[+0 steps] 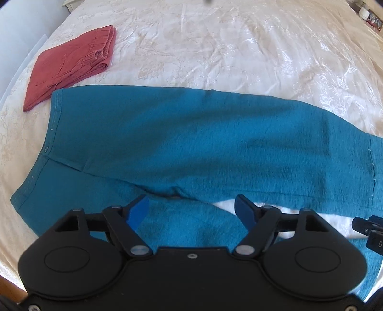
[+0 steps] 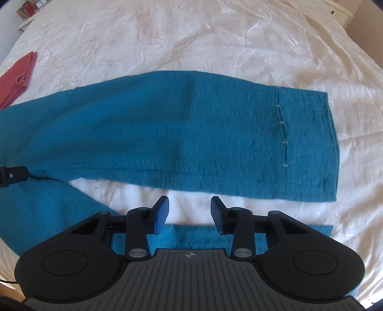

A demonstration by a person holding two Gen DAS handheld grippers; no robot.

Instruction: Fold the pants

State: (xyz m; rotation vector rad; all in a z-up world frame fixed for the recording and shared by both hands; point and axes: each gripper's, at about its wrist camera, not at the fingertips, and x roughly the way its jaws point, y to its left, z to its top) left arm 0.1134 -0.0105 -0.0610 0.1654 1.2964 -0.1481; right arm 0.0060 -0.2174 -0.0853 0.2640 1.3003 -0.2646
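Observation:
Teal pants point(image 1: 191, 134) lie spread flat on a white bedspread, waistband to the left, legs running right. The far leg point(image 2: 191, 134) ends in a stitched cuff at the right; the near leg point(image 2: 191, 236) lies partly under my right gripper. My left gripper point(image 1: 191, 205) is open and empty, hovering over the crotch and near leg. My right gripper point(image 2: 189, 208) is open and empty, above the gap of bedspread between the two legs. The right gripper's edge also shows in the left wrist view point(image 1: 368, 227), and the left gripper's edge shows in the right wrist view point(image 2: 12, 177).
Folded red pants point(image 1: 71, 64) lie on the bed at the far left, also seen in the right wrist view point(image 2: 16, 79). The white embroidered bedspread point(image 1: 227, 47) stretches beyond the teal pants. Bedside furniture point(image 2: 340, 12) stands at the far corners.

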